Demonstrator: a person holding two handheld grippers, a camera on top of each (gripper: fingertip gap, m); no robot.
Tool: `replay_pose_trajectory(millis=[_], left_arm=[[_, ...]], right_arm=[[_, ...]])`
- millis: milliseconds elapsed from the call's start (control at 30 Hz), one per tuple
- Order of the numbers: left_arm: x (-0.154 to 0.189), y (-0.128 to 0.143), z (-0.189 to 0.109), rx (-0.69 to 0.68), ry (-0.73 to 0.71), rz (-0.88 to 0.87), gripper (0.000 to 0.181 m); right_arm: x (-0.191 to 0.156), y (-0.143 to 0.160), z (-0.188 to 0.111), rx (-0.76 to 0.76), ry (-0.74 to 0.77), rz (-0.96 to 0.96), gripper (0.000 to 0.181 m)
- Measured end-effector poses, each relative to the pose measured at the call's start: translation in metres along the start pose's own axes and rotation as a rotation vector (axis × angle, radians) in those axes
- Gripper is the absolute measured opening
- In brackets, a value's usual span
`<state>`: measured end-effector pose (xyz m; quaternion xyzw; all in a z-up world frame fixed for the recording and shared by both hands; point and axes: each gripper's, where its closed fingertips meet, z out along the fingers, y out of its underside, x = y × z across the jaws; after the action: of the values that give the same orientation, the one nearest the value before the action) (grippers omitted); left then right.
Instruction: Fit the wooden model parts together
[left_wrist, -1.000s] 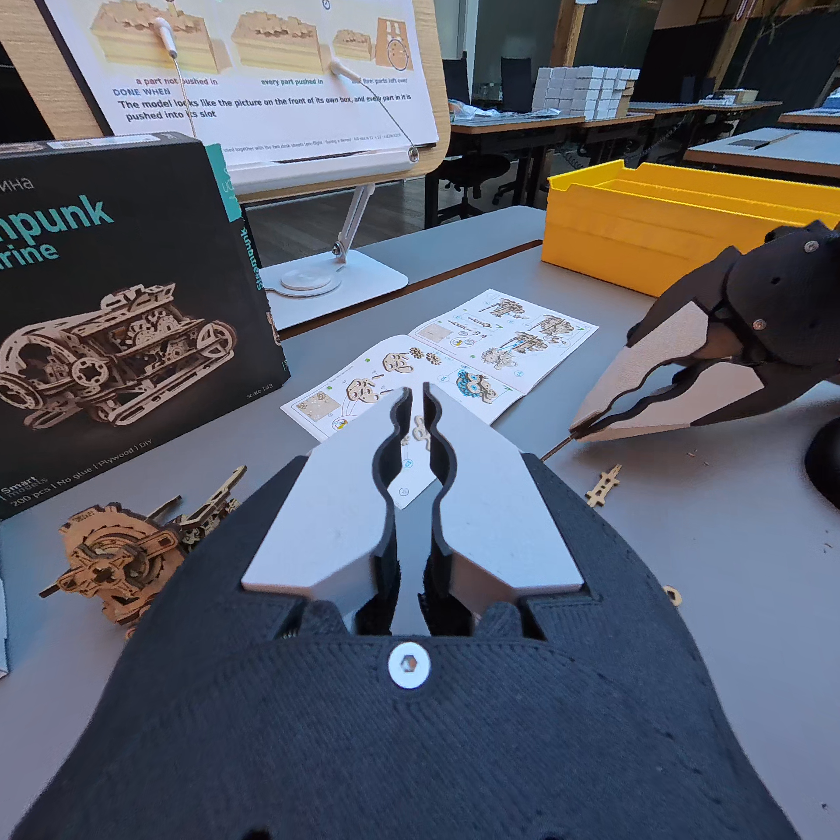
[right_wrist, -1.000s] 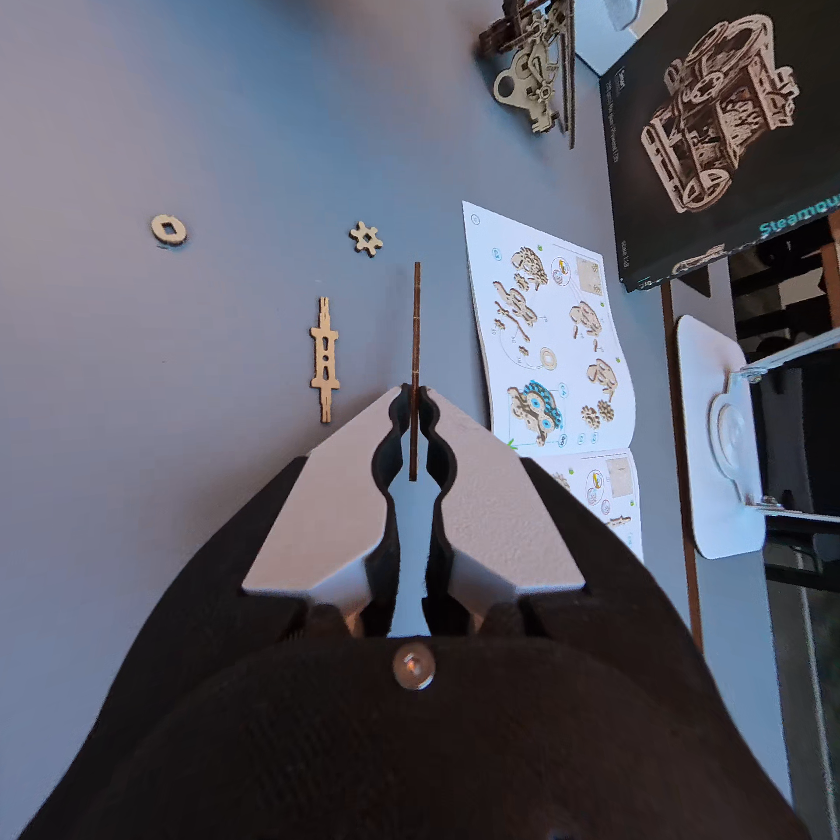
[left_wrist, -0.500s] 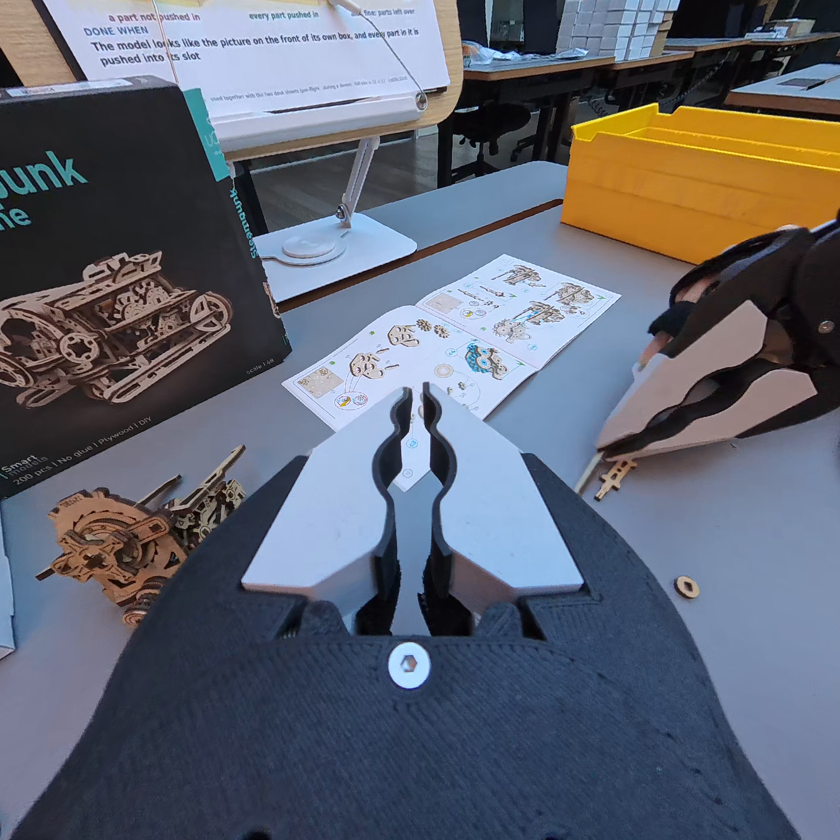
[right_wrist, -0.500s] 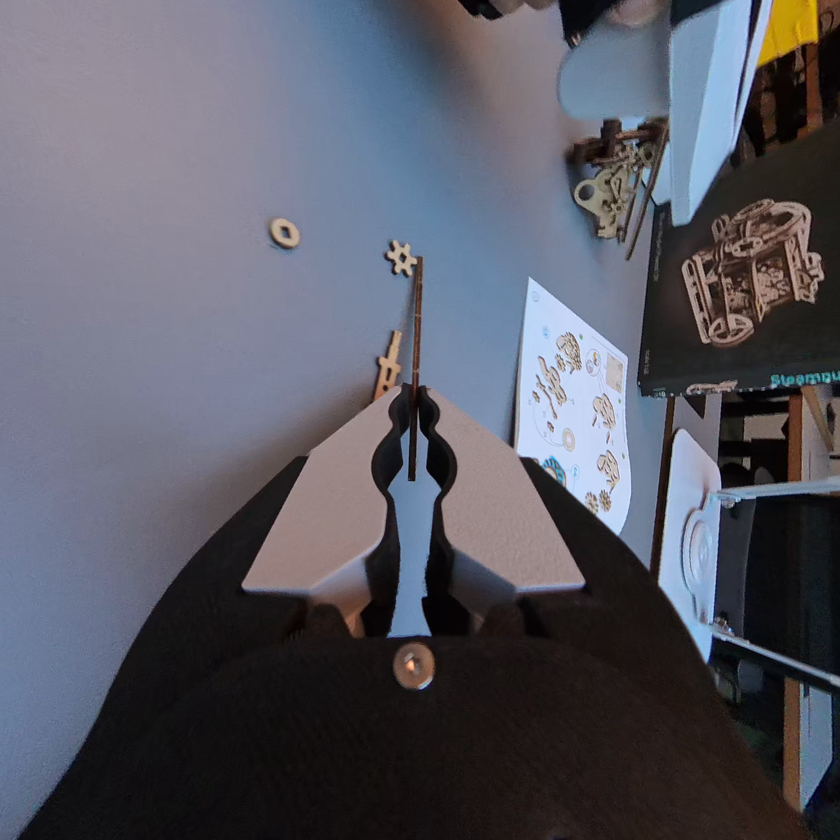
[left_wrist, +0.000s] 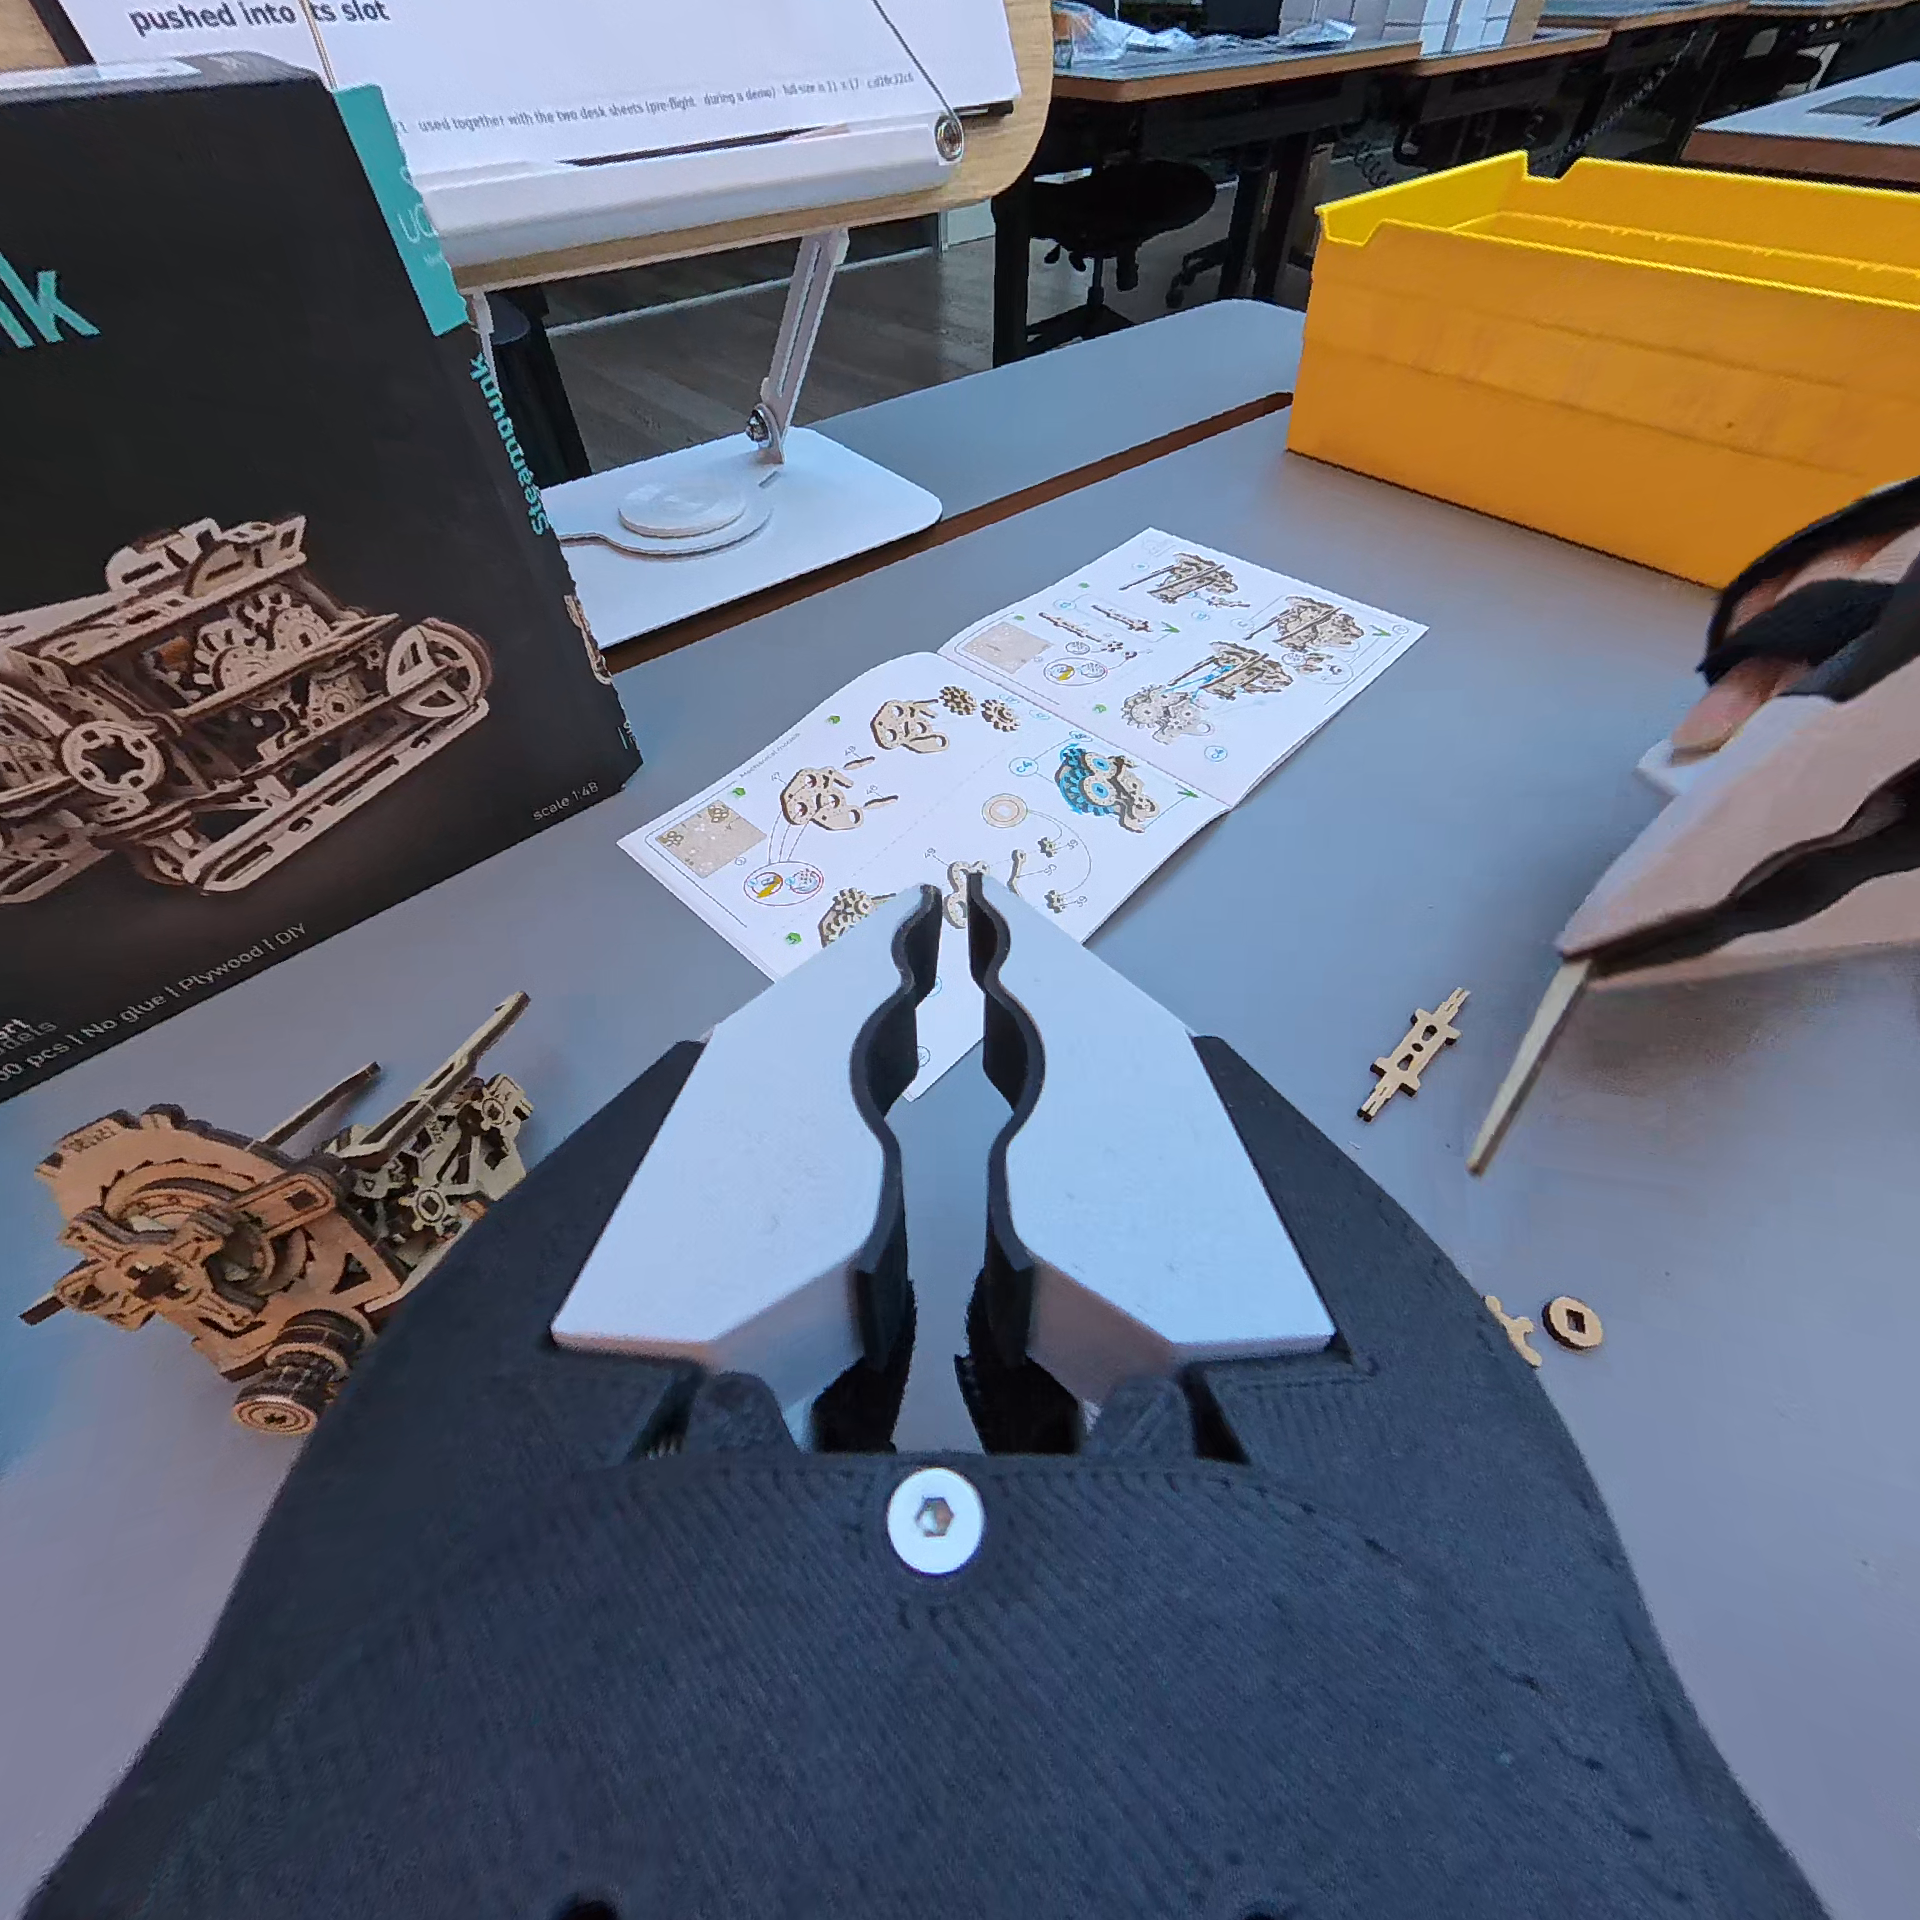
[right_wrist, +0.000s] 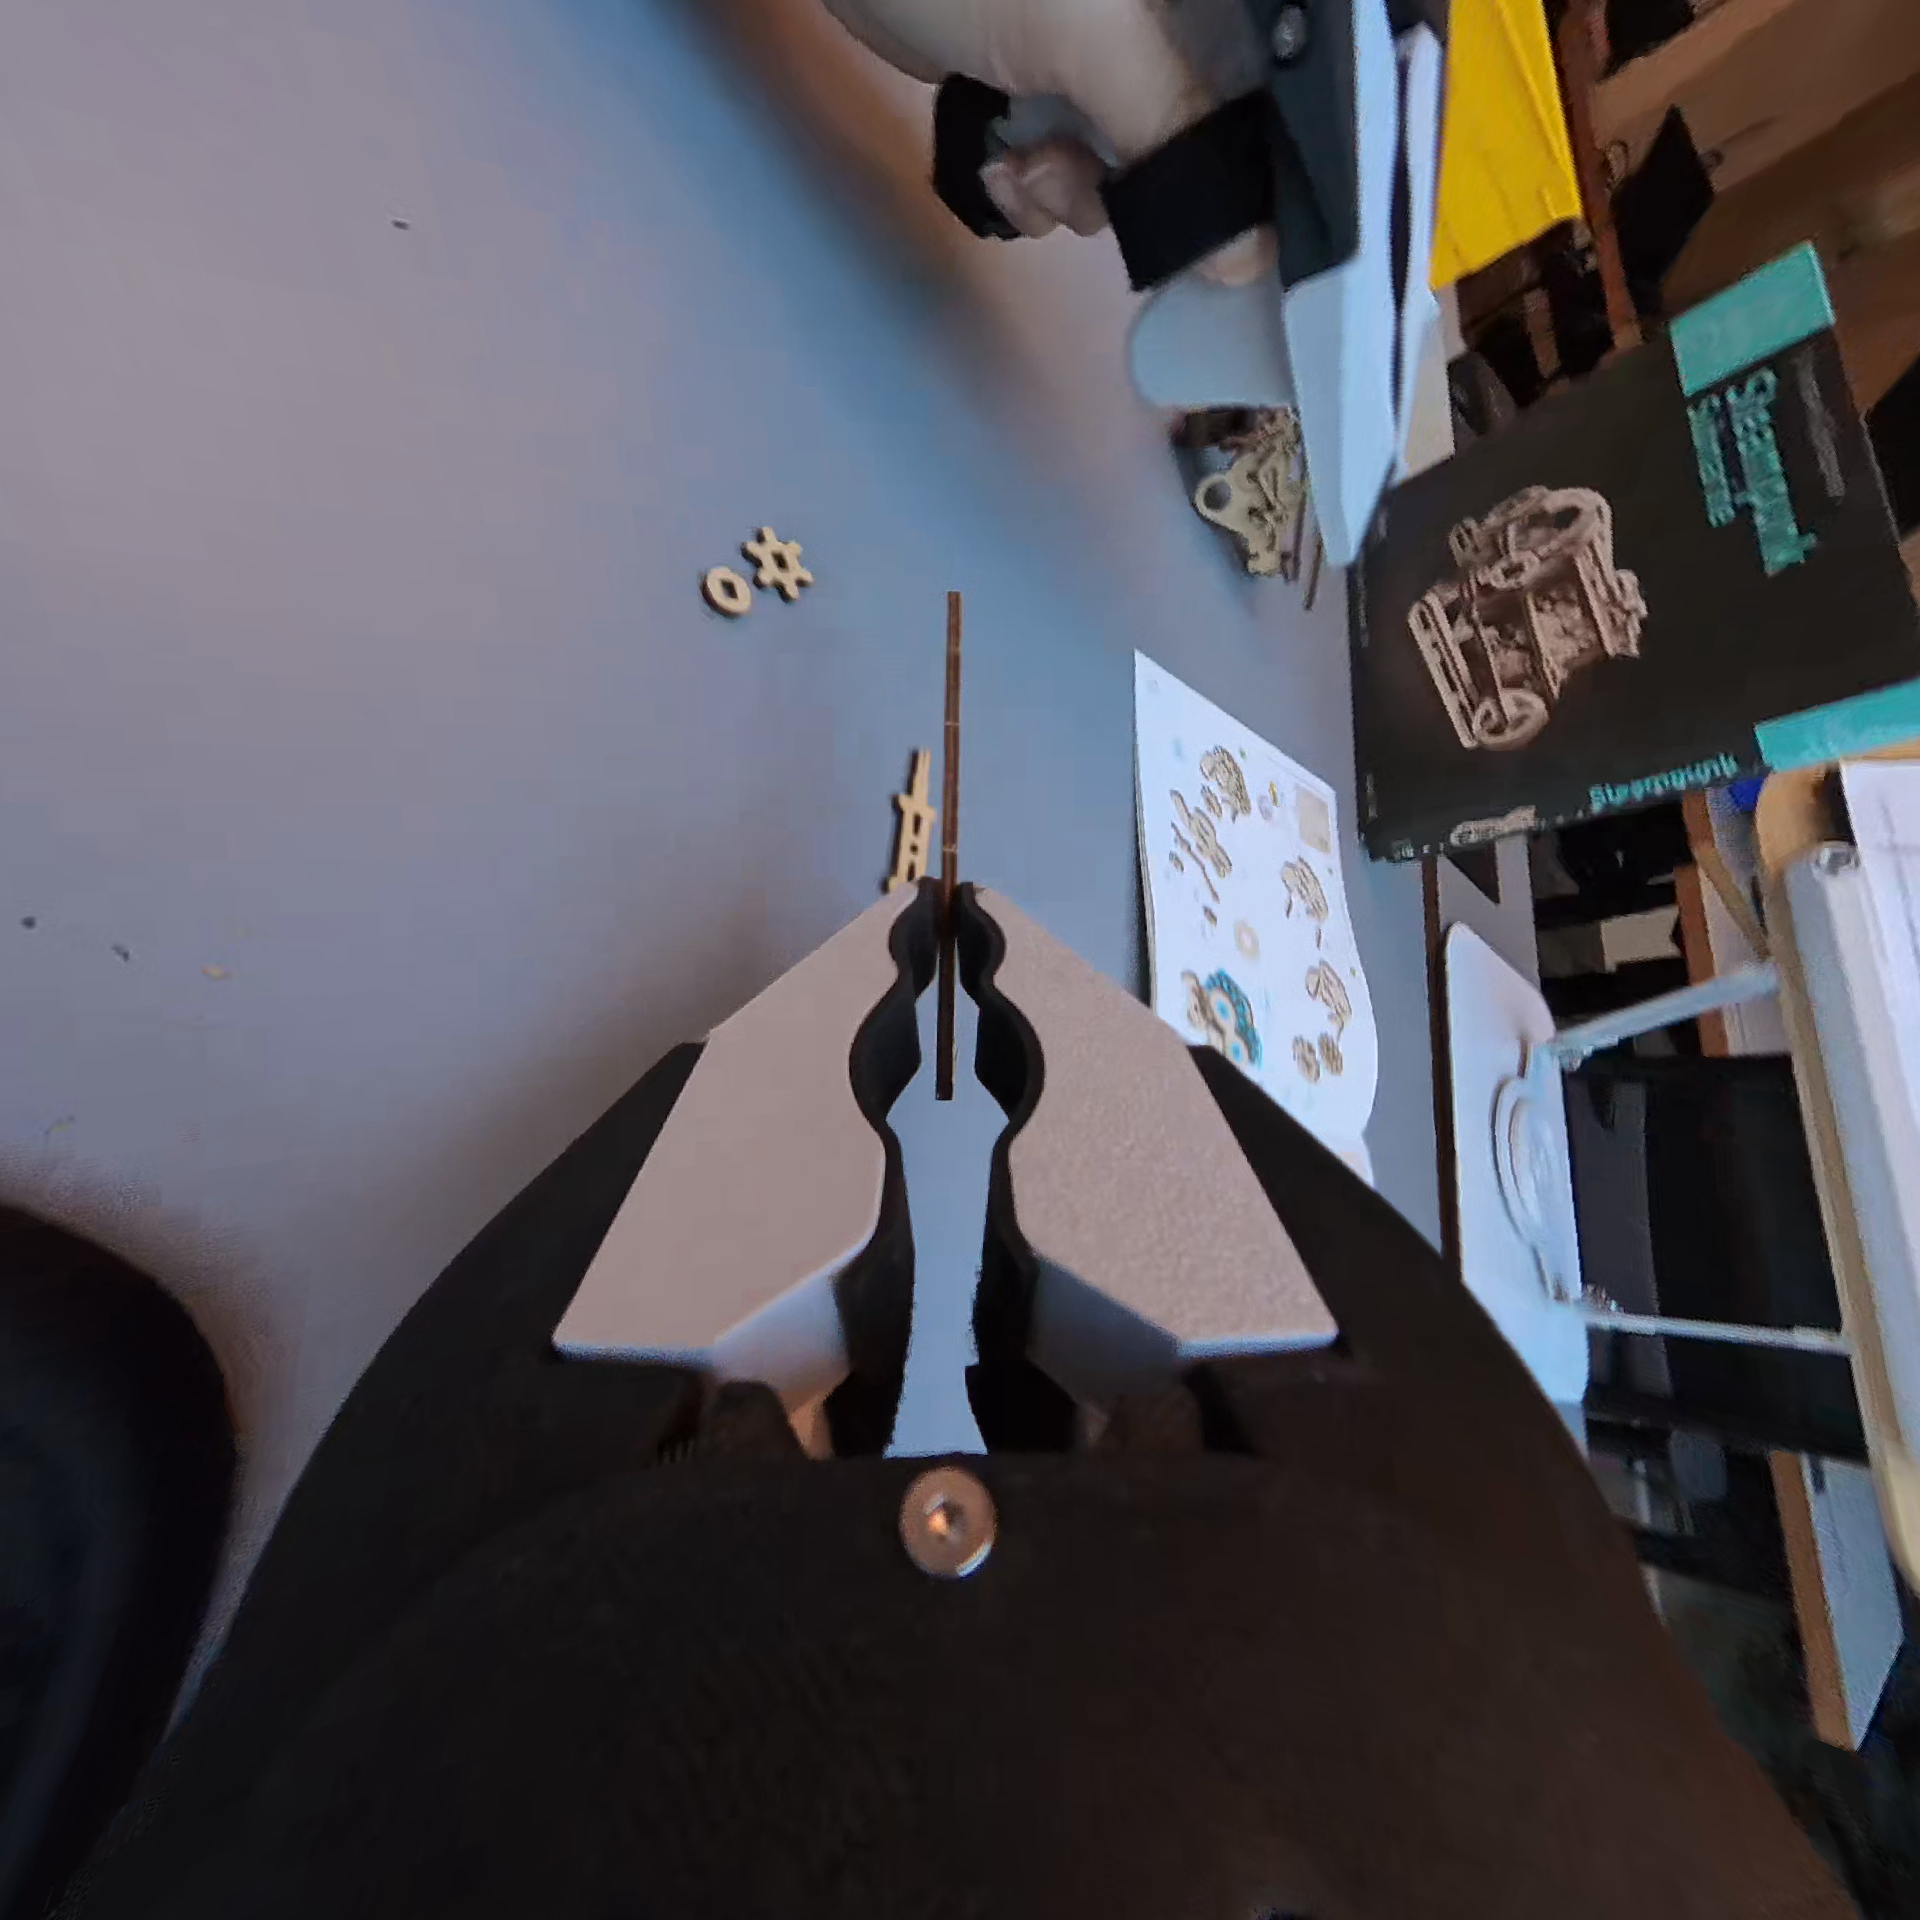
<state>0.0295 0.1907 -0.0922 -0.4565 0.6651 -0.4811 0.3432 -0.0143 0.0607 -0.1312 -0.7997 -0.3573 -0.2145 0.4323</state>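
A partly built wooden model (left_wrist: 239, 1236) sits on the grey table at the left; it also shows in the right wrist view (right_wrist: 1252, 499). My left gripper (left_wrist: 954, 894) is shut and empty above the instruction booklet's near edge. My right gripper (right_wrist: 951, 894) is shut on a thin wooden strip (right_wrist: 953, 727) that sticks out ahead of the tips. In the left wrist view the right gripper (left_wrist: 1579, 951) holds the strip (left_wrist: 1527, 1060) slanted down above the table at the right. A notched wooden bar (left_wrist: 1415, 1051), a ring piece (left_wrist: 1571, 1323) and a hash-shaped piece (right_wrist: 779, 561) lie loose nearby.
A black model box (left_wrist: 260, 520) stands at the left. An open instruction booklet (left_wrist: 1039, 748) lies mid-table. A yellow bin (left_wrist: 1610, 343) is at the back right. A white stand base (left_wrist: 727, 520) holds a sheet behind. A person's hand (right_wrist: 1039, 156) shows far off. Spacing between my two grippers at the tips: around 15 centimetres. Measured from the fingertips, the notched wooden bar (left_wrist: 1415, 1051) is 4 centimetres or so from the right gripper and 12 centimetres from the left. My left tips are about 15 centimetres from the hash-shaped piece (right_wrist: 779, 561), my right tips only 9 centimetres.
My right gripper has moved right and nearer with the strip still in it. My left gripper's view has tilted down and shifted; its jaws have stayed the same.
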Motion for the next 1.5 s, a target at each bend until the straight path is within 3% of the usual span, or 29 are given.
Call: replay_pose_trajectory(millis=[167,533,667,767,833,1000,1133,1200,1300,1500], left_arm=[[0.0,0.0,0.0,0.0,0.005,-0.009,0.003],[0.006,0.003,0.002,-0.034,0.049,-0.004,0.006],[0.04,0.007,0.002,-0.088,0.27,-0.036,0.015],[0.077,0.011,-0.001,-0.178,0.468,-0.111,0.03],[0.095,0.024,0.0,-0.277,0.506,-0.076,0.036],[0.114,0.064,-0.01,-0.516,0.543,0.12,0.033],[0.114,0.068,-0.031,-0.478,0.605,0.337,0.019],[0.112,0.065,-0.04,-0.438,0.627,0.338,0.026],[0.112,0.074,-0.05,-0.497,0.682,0.279,0.034],[0.115,0.088,-0.043,-0.507,0.683,0.338,0.026]], right_arm=[[-0.022,0.032,-0.029,0.012,-0.081,0.091,0.001],[-0.008,0.058,-0.016,-0.126,-0.074,0.104,0.001],[-0.011,0.054,-0.031,-0.081,-0.072,0.15,0.001],[-0.005,0.067,-0.03,-0.123,-0.053,0.168,0.001],[-0.006,0.068,-0.026,-0.109,-0.071,0.197,0.001],[-0.012,0.064,-0.025,-0.08,-0.099,0.2,0.001],[-0.015,0.064,-0.023,-0.068,-0.114,0.208,0.001],[-0.014,0.063,-0.023,-0.069,-0.111,0.204,0.001],[-0.015,0.061,-0.023,-0.062,-0.111,0.201,0.001],[-0.013,0.038,-0.025,0.013,-0.114,0.208,0.001]])
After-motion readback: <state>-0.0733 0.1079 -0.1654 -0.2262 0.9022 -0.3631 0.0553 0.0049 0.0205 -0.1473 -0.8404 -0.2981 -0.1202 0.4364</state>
